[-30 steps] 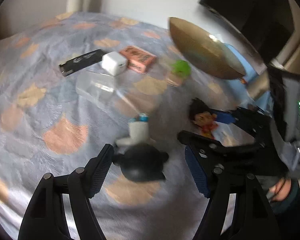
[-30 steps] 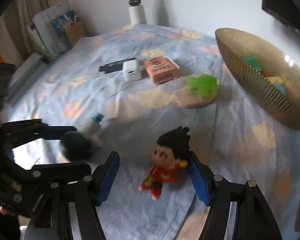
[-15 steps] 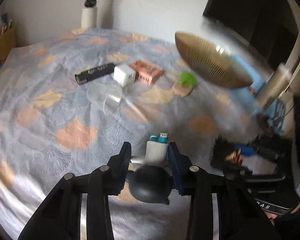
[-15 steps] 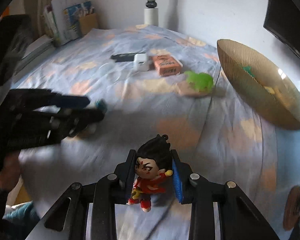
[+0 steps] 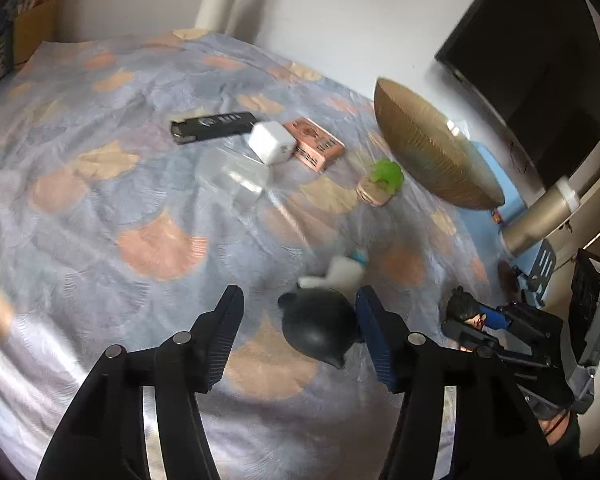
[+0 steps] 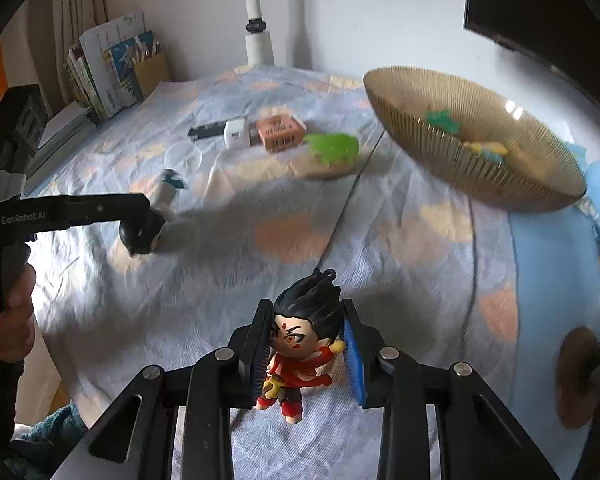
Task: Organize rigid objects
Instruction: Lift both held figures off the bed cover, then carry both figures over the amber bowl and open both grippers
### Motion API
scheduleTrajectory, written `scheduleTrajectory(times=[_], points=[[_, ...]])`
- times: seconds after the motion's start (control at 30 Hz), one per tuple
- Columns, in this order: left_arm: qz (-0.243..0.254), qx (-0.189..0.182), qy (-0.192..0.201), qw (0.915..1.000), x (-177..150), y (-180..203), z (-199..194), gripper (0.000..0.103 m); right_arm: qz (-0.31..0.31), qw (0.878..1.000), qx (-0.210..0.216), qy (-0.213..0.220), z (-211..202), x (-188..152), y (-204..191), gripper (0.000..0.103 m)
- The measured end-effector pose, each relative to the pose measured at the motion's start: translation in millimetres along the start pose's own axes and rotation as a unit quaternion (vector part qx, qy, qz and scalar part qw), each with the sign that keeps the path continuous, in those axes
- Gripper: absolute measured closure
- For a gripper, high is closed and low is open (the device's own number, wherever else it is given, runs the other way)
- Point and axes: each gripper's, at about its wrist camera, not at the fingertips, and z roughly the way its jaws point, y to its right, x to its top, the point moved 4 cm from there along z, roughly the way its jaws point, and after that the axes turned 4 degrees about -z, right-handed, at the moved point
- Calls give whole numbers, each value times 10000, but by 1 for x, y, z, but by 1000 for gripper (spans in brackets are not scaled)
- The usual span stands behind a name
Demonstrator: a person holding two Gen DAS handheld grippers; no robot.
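My right gripper is shut on a small figurine with black hair and red clothes, held above the bedspread. My left gripper is open; a black-headed, white-bodied toy lies on the bed between its fingers, close against the right finger. That toy also shows in the right wrist view beside the left gripper. A gold ribbed bowl with small items inside stands at the right; it also shows in the left wrist view.
On the bed lie a black bar, a white charger cube, an orange box, a clear plastic lid and a green toy on a tan base. Books stand far left.
My left gripper has opened and let go of the black-headed toy, which now lies on the bed by the right finger. My right gripper still holds the figurine, lifted nearer the bowl.
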Motion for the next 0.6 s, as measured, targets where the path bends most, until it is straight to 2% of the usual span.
scheduleTrajectory(times=[0.1,0.23,0.27,0.3,0.33,0.43,0.53,0.6], points=[[249,144,-145,9995,-1,14,15,46,49,9999,88,-13,3,-3,-1,71],[882,511,-200,9946,-8,36,24,44,71,9999,64,69,-2,-4,1,71],[1063,683,-178,9918,-11,40,25,45,90,9999,53,74,-2,-5,3,71],[1222,869,-139,9886,-15,43,26,54,123,9999,57,71,-2,-5,6,71],[1330,980,-113,9862,-17,43,25,54,175,9998,70,64,-2,-7,9,71],[1288,987,-23,9867,-20,48,20,55,254,9996,50,90,-1,-10,14,71],[1258,964,264,9870,-8,60,8,55,234,9993,41,293,-13,-5,20,71],[1168,708,579,9889,12,74,-8,55,152,9987,-10,486,-26,6,24,71]])
